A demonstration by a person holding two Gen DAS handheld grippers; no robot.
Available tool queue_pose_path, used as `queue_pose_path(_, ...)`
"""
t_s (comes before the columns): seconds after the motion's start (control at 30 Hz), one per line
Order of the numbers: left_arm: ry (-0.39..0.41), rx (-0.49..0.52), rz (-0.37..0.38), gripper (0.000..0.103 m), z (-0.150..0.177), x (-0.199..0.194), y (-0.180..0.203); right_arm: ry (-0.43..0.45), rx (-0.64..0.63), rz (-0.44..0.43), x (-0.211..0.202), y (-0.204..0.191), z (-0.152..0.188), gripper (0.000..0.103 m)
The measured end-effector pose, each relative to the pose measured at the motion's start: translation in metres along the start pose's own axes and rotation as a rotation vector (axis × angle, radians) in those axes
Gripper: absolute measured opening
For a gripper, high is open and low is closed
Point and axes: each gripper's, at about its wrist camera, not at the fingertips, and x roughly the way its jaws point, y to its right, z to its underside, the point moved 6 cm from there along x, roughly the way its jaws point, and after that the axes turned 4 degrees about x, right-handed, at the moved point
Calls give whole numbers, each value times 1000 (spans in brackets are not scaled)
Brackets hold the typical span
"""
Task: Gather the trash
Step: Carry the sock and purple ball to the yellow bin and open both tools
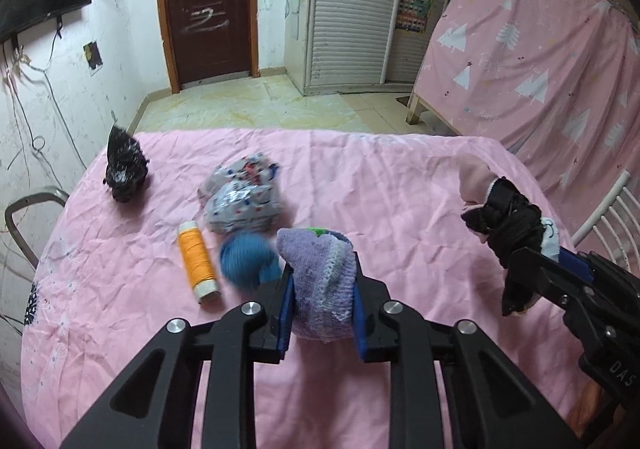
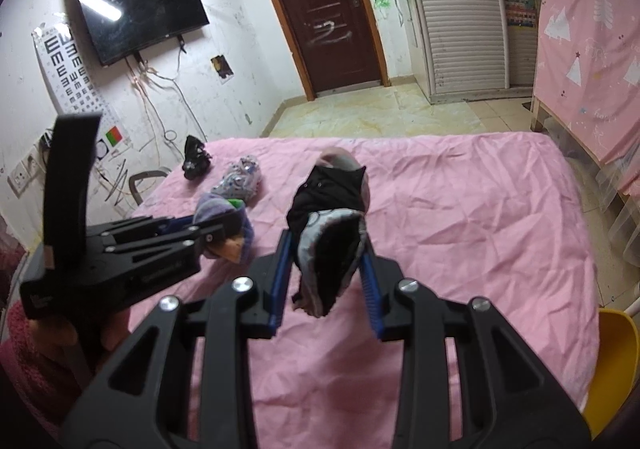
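My left gripper (image 1: 322,281) is shut on a purple knitted sock (image 1: 320,281), held above the pink-covered table (image 1: 360,177); it also shows in the right wrist view (image 2: 222,217). My right gripper (image 2: 326,249) is shut on a black, grey and pink sock (image 2: 328,225), also seen at the right of the left wrist view (image 1: 504,225). On the table lie a crumpled patterned wrapper (image 1: 242,197), a crumpled black bag (image 1: 124,169), an orange thread spool (image 1: 196,259) and a blue yarn ball (image 1: 246,257), which looks blurred.
A metal chair (image 1: 28,217) stands at the table's left, a white chair (image 1: 608,217) at its right and a yellow chair (image 2: 612,361) at the near right. A pink-draped frame (image 1: 540,69) stands beyond. A brown door (image 1: 208,5) is at the back.
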Motion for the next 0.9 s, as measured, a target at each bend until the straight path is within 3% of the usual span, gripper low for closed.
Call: queue_pose_path(0.9, 72, 263, 102, 15, -7, -40, 179, 197, 203, 85, -113, 119, 22, 31)
